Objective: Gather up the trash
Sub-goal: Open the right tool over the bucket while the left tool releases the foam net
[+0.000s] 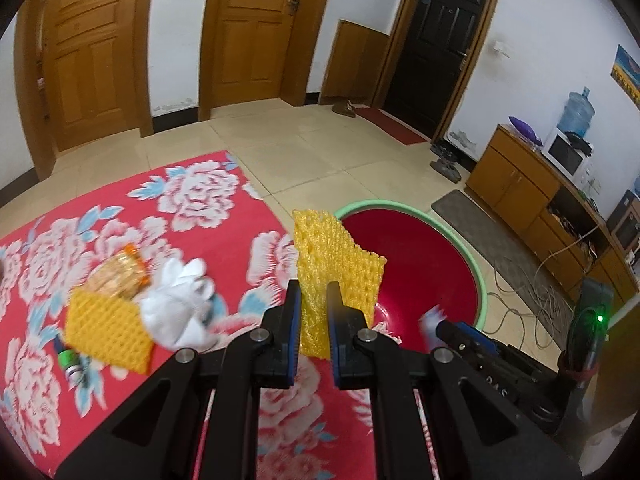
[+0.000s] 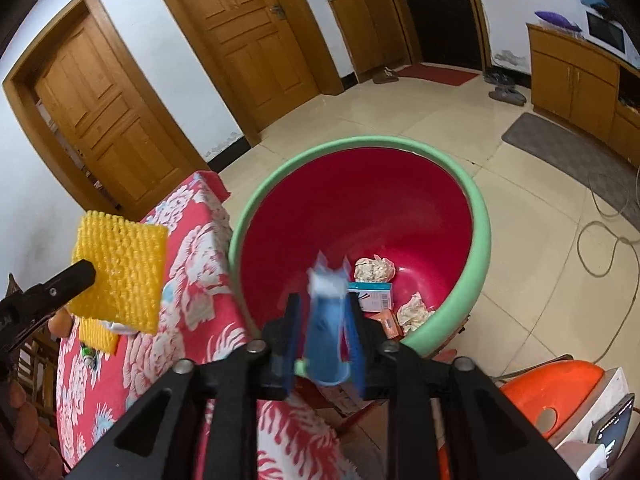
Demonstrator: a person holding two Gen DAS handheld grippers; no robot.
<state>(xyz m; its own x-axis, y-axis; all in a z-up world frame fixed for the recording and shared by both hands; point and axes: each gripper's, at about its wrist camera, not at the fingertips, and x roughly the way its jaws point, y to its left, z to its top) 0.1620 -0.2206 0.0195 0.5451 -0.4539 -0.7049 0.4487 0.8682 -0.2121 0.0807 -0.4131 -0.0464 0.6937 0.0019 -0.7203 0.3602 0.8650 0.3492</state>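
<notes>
My left gripper (image 1: 314,292) is shut on a yellow foam net (image 1: 336,268) and holds it up near the rim of the red basin (image 1: 424,256) with a green rim. The same net (image 2: 120,268) shows in the right wrist view. My right gripper (image 2: 323,304) is shut on a blue wrapper (image 2: 326,332), blurred, over the basin (image 2: 360,208). The basin holds crumpled paper (image 2: 374,269), a small box (image 2: 370,295) and other scraps. On the floral cloth (image 1: 120,216) lie another yellow net (image 1: 108,332), a white crumpled tissue (image 1: 180,308) and an orange snack bag (image 1: 118,274).
A small green-capped bottle (image 1: 68,360) lies at the cloth's left. Cables (image 1: 528,292) trail on the tile floor right of the basin. A wooden cabinet (image 1: 532,184) lines the right wall. An orange stool (image 2: 548,384) stands at the lower right.
</notes>
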